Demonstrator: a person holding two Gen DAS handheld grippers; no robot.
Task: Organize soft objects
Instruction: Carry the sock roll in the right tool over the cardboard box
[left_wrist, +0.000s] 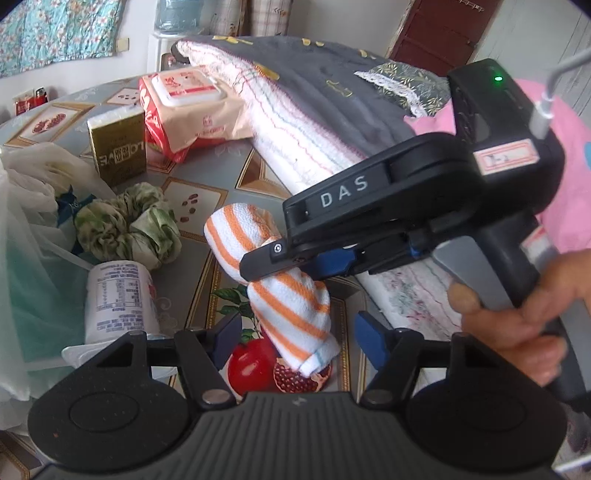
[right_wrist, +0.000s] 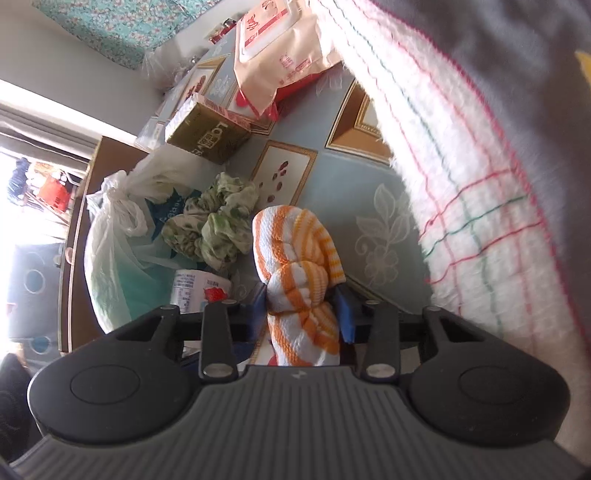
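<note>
An orange-and-white striped rolled towel (left_wrist: 291, 306) lies on the patterned table. My right gripper (left_wrist: 291, 258) comes in from the right and is shut on its middle. In the right wrist view the towel (right_wrist: 299, 280) is pinched between the blue pads (right_wrist: 345, 314) of my right gripper (right_wrist: 301, 310). My left gripper (left_wrist: 299, 339) is open, its fingers either side of the towel's near end without touching it. A green-and-white scrunched cloth (left_wrist: 129, 225) lies to the left, also in the right wrist view (right_wrist: 214, 225).
A stack of folded towels and blankets (left_wrist: 314, 110) fills the right side. A wet-wipes pack (left_wrist: 184, 107), a gold box (left_wrist: 116, 147), a white can (left_wrist: 118, 299) and plastic bags (left_wrist: 26, 236) stand at the left.
</note>
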